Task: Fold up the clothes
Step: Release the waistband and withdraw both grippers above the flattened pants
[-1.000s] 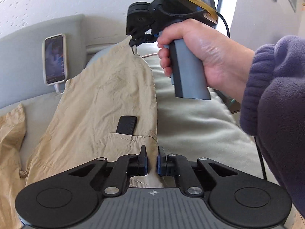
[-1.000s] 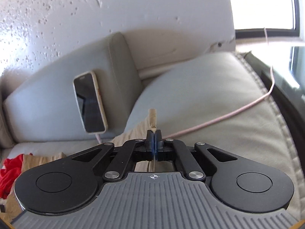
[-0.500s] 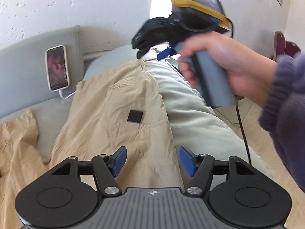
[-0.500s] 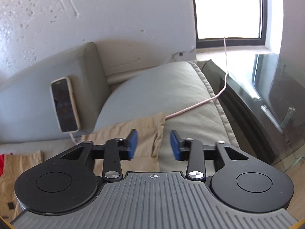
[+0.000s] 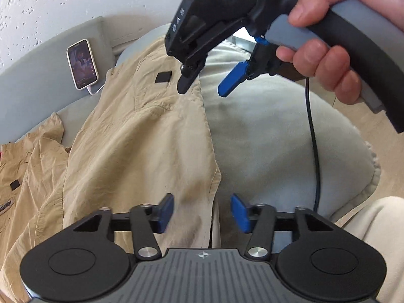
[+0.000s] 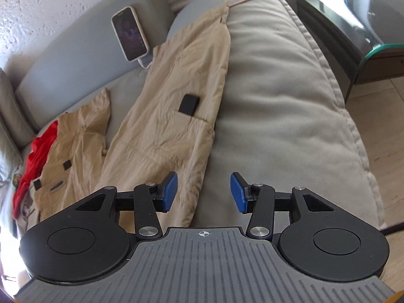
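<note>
I see open cushion [image 6: 290, 106] right of the trousers [image 6: 176, 116]; far left, a propped phone [image 6: 130, 34] blocks.

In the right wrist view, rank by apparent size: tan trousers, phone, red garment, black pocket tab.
1. tan trousers
2. red garment, partly hidden, so its full size is unsure
3. phone, farther away, so its rank against the garment is unsure
4. black pocket tab

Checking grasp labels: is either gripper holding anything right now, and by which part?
Nothing is held. The left gripper and right gripper are both open, pads clear of the tan trousers, which lie flat on the sofa.
</note>
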`<state>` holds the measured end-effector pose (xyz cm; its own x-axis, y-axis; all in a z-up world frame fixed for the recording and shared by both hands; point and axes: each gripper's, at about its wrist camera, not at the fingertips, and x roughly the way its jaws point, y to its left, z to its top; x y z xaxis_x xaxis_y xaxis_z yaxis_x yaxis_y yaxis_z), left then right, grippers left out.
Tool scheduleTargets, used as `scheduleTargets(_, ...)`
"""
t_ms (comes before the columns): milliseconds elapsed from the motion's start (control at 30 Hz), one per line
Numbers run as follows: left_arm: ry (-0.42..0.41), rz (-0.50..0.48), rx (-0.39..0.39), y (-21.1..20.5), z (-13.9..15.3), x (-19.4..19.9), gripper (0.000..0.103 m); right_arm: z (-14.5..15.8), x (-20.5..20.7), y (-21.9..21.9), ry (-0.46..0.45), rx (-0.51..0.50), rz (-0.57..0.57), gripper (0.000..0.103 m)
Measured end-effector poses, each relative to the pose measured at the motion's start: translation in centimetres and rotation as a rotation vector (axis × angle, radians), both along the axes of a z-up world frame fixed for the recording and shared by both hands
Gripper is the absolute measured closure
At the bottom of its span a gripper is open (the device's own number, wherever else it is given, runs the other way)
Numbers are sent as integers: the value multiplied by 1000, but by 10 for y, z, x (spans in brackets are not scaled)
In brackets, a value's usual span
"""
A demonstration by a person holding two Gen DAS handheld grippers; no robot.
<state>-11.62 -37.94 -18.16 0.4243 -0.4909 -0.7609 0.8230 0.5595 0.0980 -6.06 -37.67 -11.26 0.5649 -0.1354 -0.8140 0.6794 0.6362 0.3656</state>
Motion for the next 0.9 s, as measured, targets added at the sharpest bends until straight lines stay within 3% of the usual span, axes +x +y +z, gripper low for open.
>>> scheduleTargets(67,15,11,-2,2,2,3,103,-6,4,1,-7,3,10,56)
scheduleTargets(133,16,-7,-10,4,11,0,103,-10,11,4,24,-40,20,97)
scheduleTargets(367,119,-18,-26,6,15,-2,102,-12,-2,7,120,-122,-13,98)
scheduleTargets(433,146,-21,-28,15,20,0,89,-14,-6,5,114,-126,-10,95)
scheduleTargets(467,147,-35,-40,26,27,0,75,-10,-9,7,105,-135,-5,90)
scheduleTargets(500,143,-54,-56,38,35,-1,62,-4,-13,11,93,-147,2,77)
scheduleTargets(533,125,-67,-73,53,42,-1,58,2,-18,15,89,-172,7,59)
scheduleTargets(600,83,-74,-95,81,53,2,55,17,-31,30,81,-246,18,55)
scheduleTargets(667,74,-20,-103,107,58,15,55,29,-41,47,63,-284,47,58)
scheduleTargets(733,61,99,-125,129,57,35,57,34,-46,62,32,-282,101,84)
scheduleTargets(833,-27,291,-181,146,47,69,75,25,-36,83,8,-242,198,84)
scheduleTargets(900,4,349,-164,152,35,93,83,10,-25,94,26,-218,236,83)
